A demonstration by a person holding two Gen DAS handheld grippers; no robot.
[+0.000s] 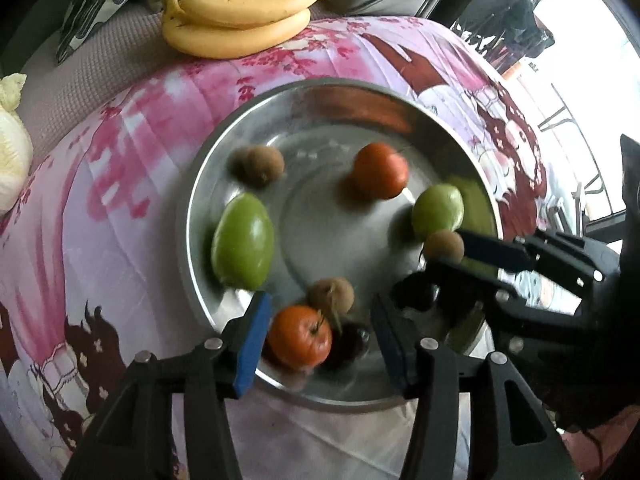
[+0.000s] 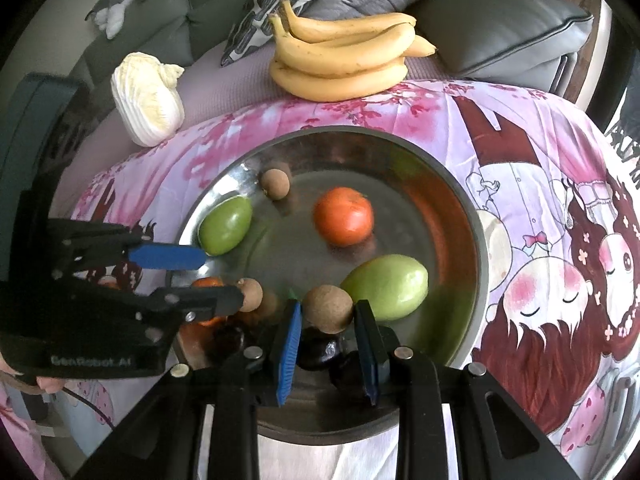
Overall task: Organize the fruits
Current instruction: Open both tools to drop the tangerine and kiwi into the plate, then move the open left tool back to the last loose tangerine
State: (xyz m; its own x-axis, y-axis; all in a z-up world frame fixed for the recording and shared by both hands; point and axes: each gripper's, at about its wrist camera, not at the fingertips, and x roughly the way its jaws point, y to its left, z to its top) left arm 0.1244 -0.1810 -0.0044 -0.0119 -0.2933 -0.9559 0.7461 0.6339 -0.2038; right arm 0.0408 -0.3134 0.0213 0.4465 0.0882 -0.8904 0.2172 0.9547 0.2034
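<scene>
With the steel bowl (image 1: pixel 183 240) taken as landmark, the scene is read from left to right. Beyond the bowl's left rim, a pale cabbage (image 1: pixel 12 152) is seen on the printed cloth (image 1: pixel 120 200), well apart from the bowl. Against the bowl's left wall a green fruit (image 1: pixel 244 240) is laid.

At the bowl's near rim the left gripper (image 1: pixel 320 316) is held with its jaws parted around an orange fruit (image 1: pixel 300 340). A gap is left on the fruit's right side, so nothing is grasped. A small brown fruit (image 1: pixel 332 296) and dark fruits (image 1: pixel 348 344) are crowded just beside it. Any closing would best be centred on the orange fruit, so that these neighbours are not pinched.

At the bowl's centre a second orange fruit (image 1: pixel 380 170) is placed, with bare metal around it; this is judged the freest room for setting down.

At the bowl's right side the right gripper (image 2: pixel 328 312) is clenched on a round brown fruit (image 2: pixel 326 302), beside another green fruit (image 2: pixel 386 286). A straight lift is advised, since the right wall is near. Behind the bowl's far rim, bananas (image 1: pixel 240 12) are stacked.
</scene>
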